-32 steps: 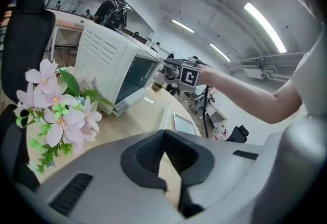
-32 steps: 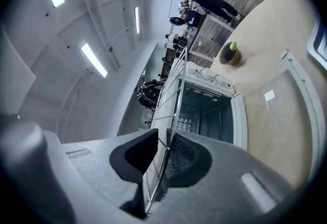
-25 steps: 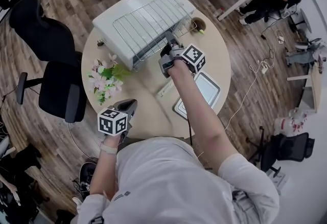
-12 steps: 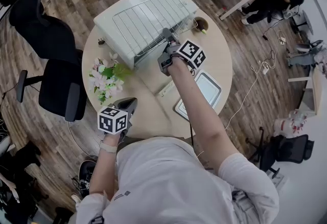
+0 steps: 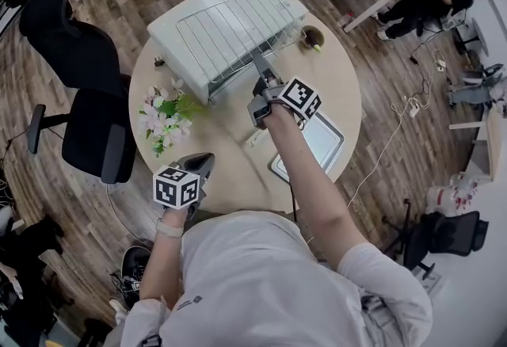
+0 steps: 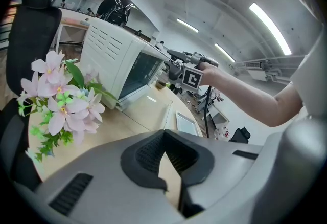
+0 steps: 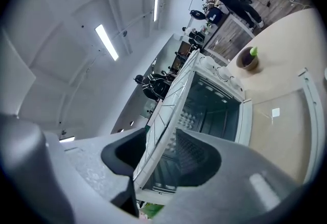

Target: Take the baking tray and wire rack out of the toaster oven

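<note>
The right gripper's fingers have just been opening, loosening off the rack edge that runs between them. The gripper has drawn back slightly from the oven toward the desk's middle.

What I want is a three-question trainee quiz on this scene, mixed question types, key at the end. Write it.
1. True or false: the wire rack lies on top of the toaster oven.
2. Where is the baking tray? A inside the oven; B on the table; C on a chair.
3. Fill in: beside the oven stands a bunch of pink ___.
Key: 1 true; 2 B; 3 flowers.
</note>
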